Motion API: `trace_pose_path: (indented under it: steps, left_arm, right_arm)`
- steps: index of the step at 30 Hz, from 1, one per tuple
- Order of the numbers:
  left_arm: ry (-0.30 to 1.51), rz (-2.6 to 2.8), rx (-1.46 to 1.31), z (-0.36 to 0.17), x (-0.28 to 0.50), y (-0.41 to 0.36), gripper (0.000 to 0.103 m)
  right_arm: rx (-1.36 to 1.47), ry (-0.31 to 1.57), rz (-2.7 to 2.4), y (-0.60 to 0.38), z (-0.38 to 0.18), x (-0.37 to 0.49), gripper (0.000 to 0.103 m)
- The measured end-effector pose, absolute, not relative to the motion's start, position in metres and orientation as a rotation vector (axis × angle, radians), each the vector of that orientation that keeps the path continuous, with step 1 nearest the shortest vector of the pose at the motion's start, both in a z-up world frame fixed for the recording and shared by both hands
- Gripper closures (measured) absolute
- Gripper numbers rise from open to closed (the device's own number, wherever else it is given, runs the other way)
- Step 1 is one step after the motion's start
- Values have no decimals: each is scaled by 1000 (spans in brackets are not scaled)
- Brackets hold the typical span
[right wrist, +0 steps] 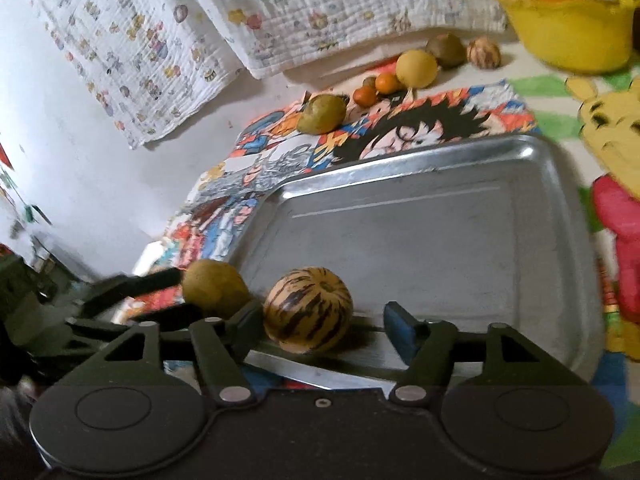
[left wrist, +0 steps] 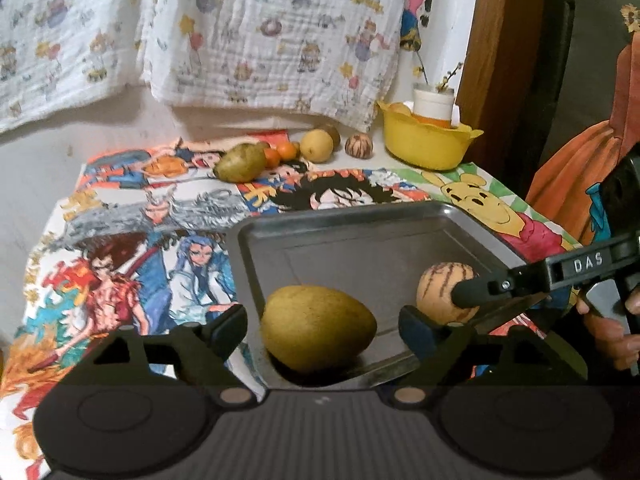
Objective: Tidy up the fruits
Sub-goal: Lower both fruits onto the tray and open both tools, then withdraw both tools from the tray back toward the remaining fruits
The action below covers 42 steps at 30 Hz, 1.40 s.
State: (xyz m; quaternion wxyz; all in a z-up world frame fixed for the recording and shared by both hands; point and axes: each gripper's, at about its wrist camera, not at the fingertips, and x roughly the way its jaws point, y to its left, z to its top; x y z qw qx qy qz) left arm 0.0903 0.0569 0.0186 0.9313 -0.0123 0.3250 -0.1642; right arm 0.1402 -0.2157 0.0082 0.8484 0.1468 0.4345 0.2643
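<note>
Both claws are built the same: matte black linkage arms, triangular cut-outs, silver pivot rivets, two round discs on a ribbed black base. Left claw (left wrist: pixel 322 324): fingertip pads (left wrist: pixel 416 330) are dark blue-black. Right claw (right wrist: pixel 324 322): one blue pad (right wrist: pixel 400 330) is seen, plus a small centre screw. White "DAS" lettering and a silver screw are seen on its finger. Bare skin is seen on the hand (left wrist: pixel 616 332); an orange garment is seen above it.

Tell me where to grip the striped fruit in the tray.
Grip the striped fruit across its round middle, coming from the tray's near edge, where the right tongs stand open around it. The pear crowds its left, so keep that finger close.
</note>
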Motion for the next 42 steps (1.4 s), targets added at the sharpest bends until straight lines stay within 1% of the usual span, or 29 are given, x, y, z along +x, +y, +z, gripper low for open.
trace_pose_path:
  steps: [2,4,6,10,18,28,31,35,38,42]
  left_arm:
    - [651,-328,-13,22,84,57,8]
    - [629,-324,6,23,75,57,4]
    - [610,-321,40,23,67,54,3]
    - [576,-344,102,20,47,50,1]
    - [628,-340,131,6,29,46,1]
    - [662,-321,128,6,34,59,1]
    - [643,-312,126,12,38,66,1]
    - [617,-282,115,22,51,75,1]
    - [617,-248,109,29,69,82,1]
    - [641,-209,51,40,96,92,1]
  right_arm:
    - [233,864,537,-214,12,130,17]
    - [138,800,540,-211,16,115,12]
    - [63,748,549,-207,18,101,7]
    - [-11,698,567,-204,19,84,1]
    - [-151,672,516,-205,15,62,1]
    - [-90,685,374,-234,17,76,1]
    - [-78,674,356,-237,18,80,1]
    - [-133,619,352,-229,25,93,1]
    - [-149,592,361,-222,31,107,1]
    - [-183,602,383,-213,36,130,1]
